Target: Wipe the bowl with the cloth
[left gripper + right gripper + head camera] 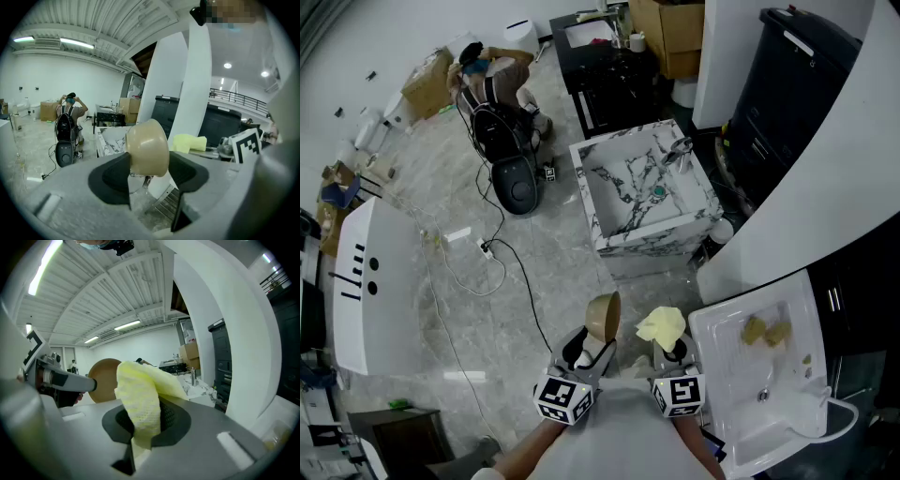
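Head view, with both gripper views. The left gripper (586, 354) has its jaws closed on the tan bowl (605, 319), which sits between the two dark pads and is held up on edge in the air, well above the floor (487, 309). The right gripper (673, 351) has its jaws pressed on a fold of the yellow cloth (661, 325), whose free part stands up above them. Key relation: in the head view the cloth lies at 3 o'clock of the bowl, just beside it but apart, a narrow gap showing between them; the two grippers are level and side by side, so the wipe probably needs only a short sideways closing of the right gripper towards 9 o'clock. The bowl's axis runs roughly across the body, from one gripper towards the other. The right gripper view shows what the others do not: the bowl appears as a full brown disc at 10 o'clock of the cloth, one round face turned to it; whether that face is the hollow or the underside cannot be told. The left gripper view shows the curved outer wall and the cloth beyond at 3 o'clock. Only the head view shows the white sink (741, 328) at 3 o'clock of the right gripper and the marble basin (609, 230) at 12 o'clock.
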Available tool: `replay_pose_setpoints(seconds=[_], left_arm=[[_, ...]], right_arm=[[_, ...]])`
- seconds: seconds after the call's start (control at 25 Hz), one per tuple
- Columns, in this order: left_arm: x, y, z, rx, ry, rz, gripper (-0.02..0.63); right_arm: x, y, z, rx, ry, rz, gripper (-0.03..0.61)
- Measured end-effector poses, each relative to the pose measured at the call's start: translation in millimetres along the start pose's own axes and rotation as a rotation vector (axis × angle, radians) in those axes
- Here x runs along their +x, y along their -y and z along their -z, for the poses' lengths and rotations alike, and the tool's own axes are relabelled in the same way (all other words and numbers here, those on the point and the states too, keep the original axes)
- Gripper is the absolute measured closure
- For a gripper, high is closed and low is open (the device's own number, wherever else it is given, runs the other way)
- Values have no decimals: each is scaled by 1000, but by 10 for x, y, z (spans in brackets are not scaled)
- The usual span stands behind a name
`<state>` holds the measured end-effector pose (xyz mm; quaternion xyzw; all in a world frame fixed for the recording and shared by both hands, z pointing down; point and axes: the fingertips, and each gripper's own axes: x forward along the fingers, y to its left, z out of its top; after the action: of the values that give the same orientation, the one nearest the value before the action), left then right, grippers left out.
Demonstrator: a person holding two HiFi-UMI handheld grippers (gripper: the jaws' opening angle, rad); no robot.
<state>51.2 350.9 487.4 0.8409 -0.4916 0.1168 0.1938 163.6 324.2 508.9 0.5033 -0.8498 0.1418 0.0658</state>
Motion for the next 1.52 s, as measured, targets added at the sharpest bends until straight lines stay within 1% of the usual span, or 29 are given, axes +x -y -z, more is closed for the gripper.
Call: replay_pose_setpoints(seconds=[0.12,0.2,0.28,0.4,0.48,0.56,0.68,0.84,1.04,1.24,1.36,1.52], left_arm=[[-51,62,134,-46,-52,43,353],[-82,113,177,-74,-70,57,353],[-105,158,136,-81,-59,63,353],[-97,260,64,-56,-37,72,353],[-85,371,87,-42,-35,86,353],[-91,451,119,-29,-41,94,353],[-105,437,103,-18,-49,82,353],[-94,354,166,-37,-78,61,353],[121,171,155,-109,-90,62,353],[543,14,33,-116,-95,112,353],[924,-163,-172,-143,-82,154,353],[1392,-583,-520,-149,-76,186,353]], right_arm=[[-98,-128,-32,-67,-28,-45,554],[-242,-142,-49,-100,-42,-33,554],[-361,-116,-89,-103,-34,-9,554],[-460,-46,-90,-62,-7,18,554],[-525,-5,-28,-19,0,18,552],[-572,13,37,0,-1,17,552],[-553,35,64,25,4,18,552],[-484,41,49,45,5,10,551],[-277,130,59,48,-2,8,551],[47,374,-7,35,-19,47,551],[397,553,-148,25,-25,69,551],[988,651,-358,31,-25,93,551]])
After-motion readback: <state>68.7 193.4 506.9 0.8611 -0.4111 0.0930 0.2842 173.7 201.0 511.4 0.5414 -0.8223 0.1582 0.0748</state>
